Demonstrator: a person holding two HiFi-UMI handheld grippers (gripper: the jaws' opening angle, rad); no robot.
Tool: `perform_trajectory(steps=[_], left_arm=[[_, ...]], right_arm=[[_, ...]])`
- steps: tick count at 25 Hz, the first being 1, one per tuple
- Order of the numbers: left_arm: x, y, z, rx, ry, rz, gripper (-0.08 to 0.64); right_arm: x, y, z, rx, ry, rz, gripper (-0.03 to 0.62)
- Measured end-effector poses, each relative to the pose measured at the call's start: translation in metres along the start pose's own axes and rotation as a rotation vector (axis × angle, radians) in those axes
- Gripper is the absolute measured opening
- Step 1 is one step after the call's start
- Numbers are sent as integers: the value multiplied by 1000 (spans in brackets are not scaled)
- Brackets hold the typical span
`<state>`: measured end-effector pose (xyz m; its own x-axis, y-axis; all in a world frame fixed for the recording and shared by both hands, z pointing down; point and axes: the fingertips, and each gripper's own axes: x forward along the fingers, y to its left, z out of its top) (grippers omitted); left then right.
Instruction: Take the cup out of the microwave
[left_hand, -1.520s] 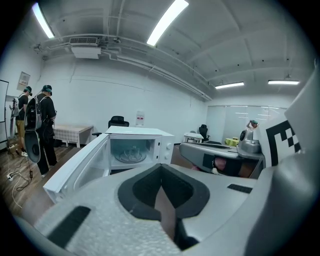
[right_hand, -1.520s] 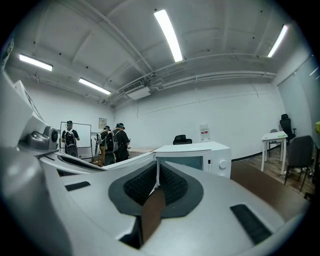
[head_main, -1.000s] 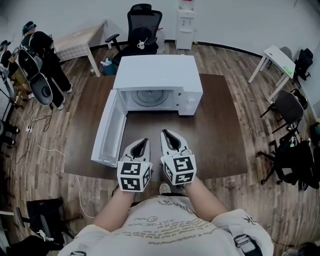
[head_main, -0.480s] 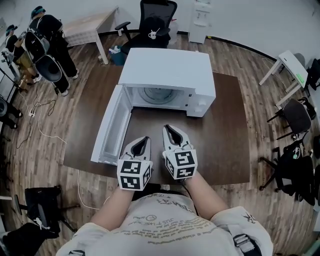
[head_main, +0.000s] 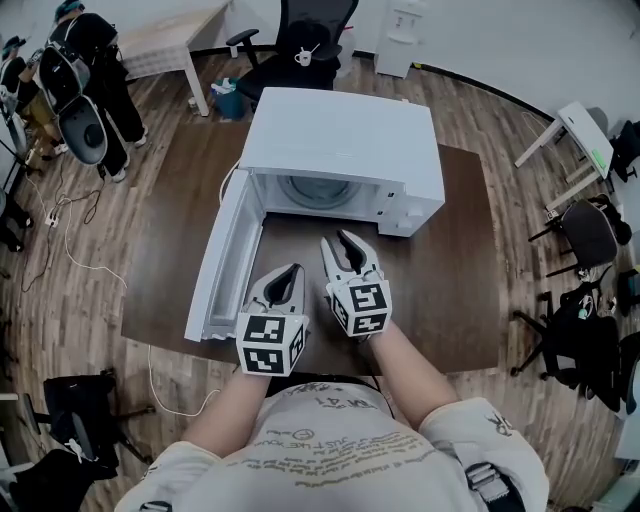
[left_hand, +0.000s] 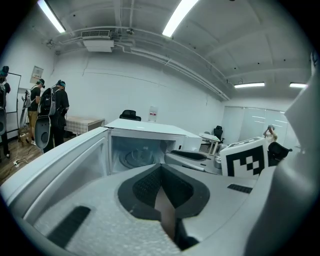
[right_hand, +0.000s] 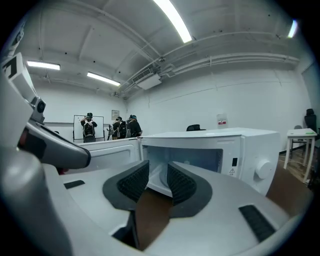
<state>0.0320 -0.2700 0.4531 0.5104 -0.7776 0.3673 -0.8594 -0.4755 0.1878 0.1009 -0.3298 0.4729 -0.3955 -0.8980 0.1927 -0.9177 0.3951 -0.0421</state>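
One cup-like white object (head_main: 305, 57) is in view, and it sits on the seat of a black office chair (head_main: 322, 22) beyond the counter (head_main: 440, 290), not in the microwave (head_main: 340, 135). The cavity (head_main: 352, 195) shows only its round turntable (head_main: 312, 192). No cup can be made out inside from any view, so its position and upright axis there cannot be confirmed.

The microwave door (head_main: 228, 260) stands fully swung out on its left hinge and runs along the counter toward the person.

The right tongs (head_main: 345, 242) point level at the cavity mouth and lie nearer to it. Their pads are parting with a moderate gap, and only the cavity edge and counter show between them. The left tongs (head_main: 296, 270) trail slightly behind, just beside the door's inner face, tips together and empty.

Judgement: any reach goes straight ahead into the opening, the right side leading. The left must stay clear of the door.
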Motion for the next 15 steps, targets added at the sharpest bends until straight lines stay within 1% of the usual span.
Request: perform_trajectory(steps=[4, 7, 10, 15], left_arm=[[15, 13, -5, -15, 0, 0, 14], [25, 19, -8, -19, 0, -2, 14], [32, 23, -9, -17, -3, -1, 14], [37, 32, -23, -35, 20, 8, 14]], right_arm=[[26, -15, -11, -6, 15, -31, 128], [44, -24, -15, -21, 10, -47, 180], [65, -34, -23, -51, 31, -60, 206], [100, -47, -43, -20, 70, -67, 268]])
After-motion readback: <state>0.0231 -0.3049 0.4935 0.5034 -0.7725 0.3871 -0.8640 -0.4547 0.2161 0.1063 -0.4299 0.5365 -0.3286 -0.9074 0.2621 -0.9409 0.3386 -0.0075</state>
